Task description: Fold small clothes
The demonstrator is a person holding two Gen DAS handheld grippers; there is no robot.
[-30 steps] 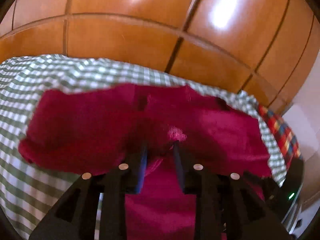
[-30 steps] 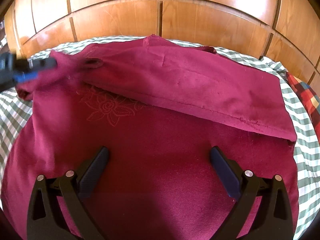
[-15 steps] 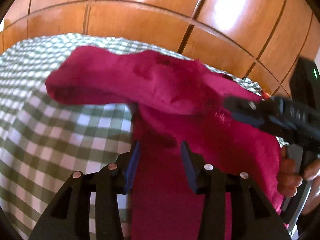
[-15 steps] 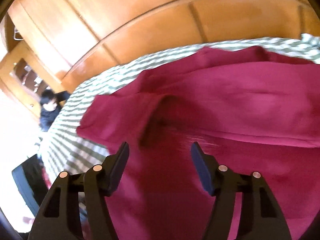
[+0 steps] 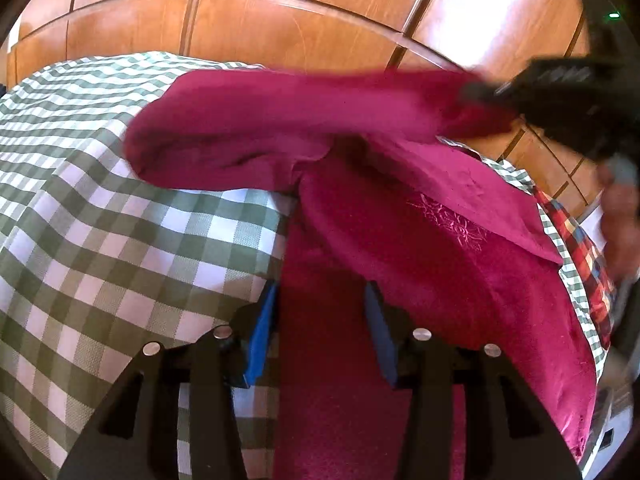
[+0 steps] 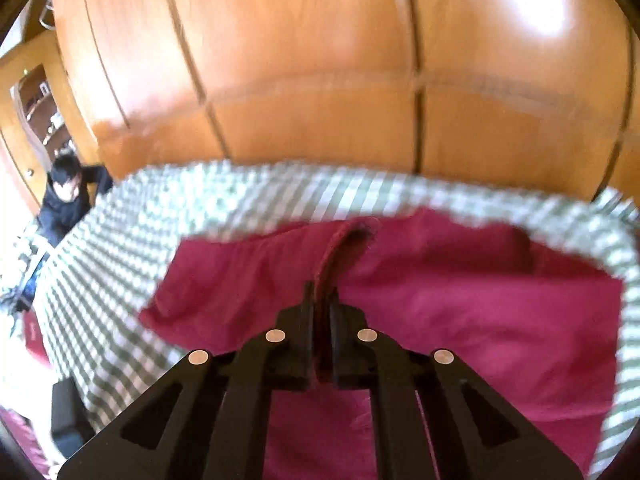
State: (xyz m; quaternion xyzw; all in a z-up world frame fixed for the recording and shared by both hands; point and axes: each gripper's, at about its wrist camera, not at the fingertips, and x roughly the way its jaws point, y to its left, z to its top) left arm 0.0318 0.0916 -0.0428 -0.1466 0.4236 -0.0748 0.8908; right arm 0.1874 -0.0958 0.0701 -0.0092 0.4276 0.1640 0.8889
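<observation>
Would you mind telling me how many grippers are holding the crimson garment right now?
1. The right gripper is shut on a fold of the crimson garment; the left gripper straddles another strip with its pads apart, having just been opening.

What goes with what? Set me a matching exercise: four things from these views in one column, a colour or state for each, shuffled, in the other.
Things:
1. right gripper
2. garment
3. bedsheet
4. wardrobe doors

Colour or state:
A. green and white check
B. glossy orange-brown wood
C. shut on a fold of cloth
D. deep crimson

Pairs: 1-C, 2-D, 3-A, 4-B
</observation>
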